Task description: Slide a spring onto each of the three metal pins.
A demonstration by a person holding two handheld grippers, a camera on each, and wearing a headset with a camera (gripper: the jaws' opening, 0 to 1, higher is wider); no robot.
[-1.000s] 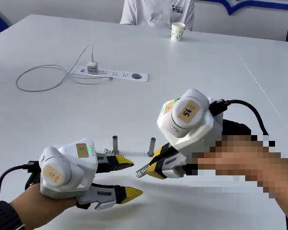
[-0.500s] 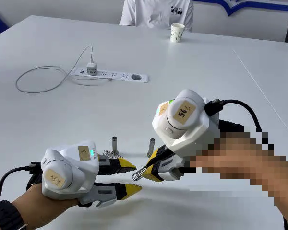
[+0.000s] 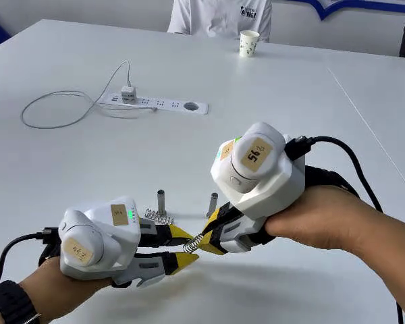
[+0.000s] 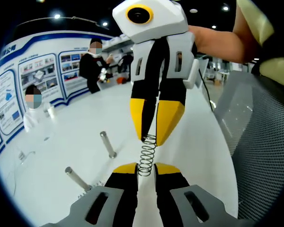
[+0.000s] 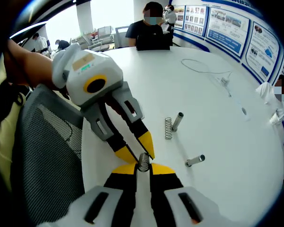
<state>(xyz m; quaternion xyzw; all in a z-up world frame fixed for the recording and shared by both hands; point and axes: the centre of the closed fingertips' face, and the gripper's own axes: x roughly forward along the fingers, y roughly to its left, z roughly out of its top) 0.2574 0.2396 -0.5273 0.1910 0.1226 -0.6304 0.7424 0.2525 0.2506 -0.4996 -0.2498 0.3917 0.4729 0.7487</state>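
My right gripper point(image 3: 214, 233) is shut on a small steel spring point(image 3: 193, 242) held just above the white table point(image 3: 290, 101). The spring's free end sits between the yellow tips of my left gripper point(image 3: 181, 248), whose jaws have drawn in on it. In the left gripper view the spring point(image 4: 146, 156) bridges my own jaws and the right gripper point(image 4: 155, 124) coming down from above. Two metal pins point(image 3: 161, 201) point(image 3: 213, 202) stand behind the grippers. Another spring point(image 3: 158, 216) lies by the left pin. The right gripper view shows the held spring point(image 5: 143, 161), both pins point(image 5: 177, 120) point(image 5: 195, 161) and the loose spring point(image 5: 168, 128).
A white power strip point(image 3: 155, 104) with a looped cable point(image 3: 54, 111) lies at the back left. A paper cup point(image 3: 250, 44) stands at the far edge, in front of a seated person point(image 3: 219, 17). A mesh chair point(image 5: 42, 142) is behind my hands.
The left gripper's jaws, wide apart before, have narrowed around the spring's free end. The right gripper has brought the spring slightly left and down toward them.
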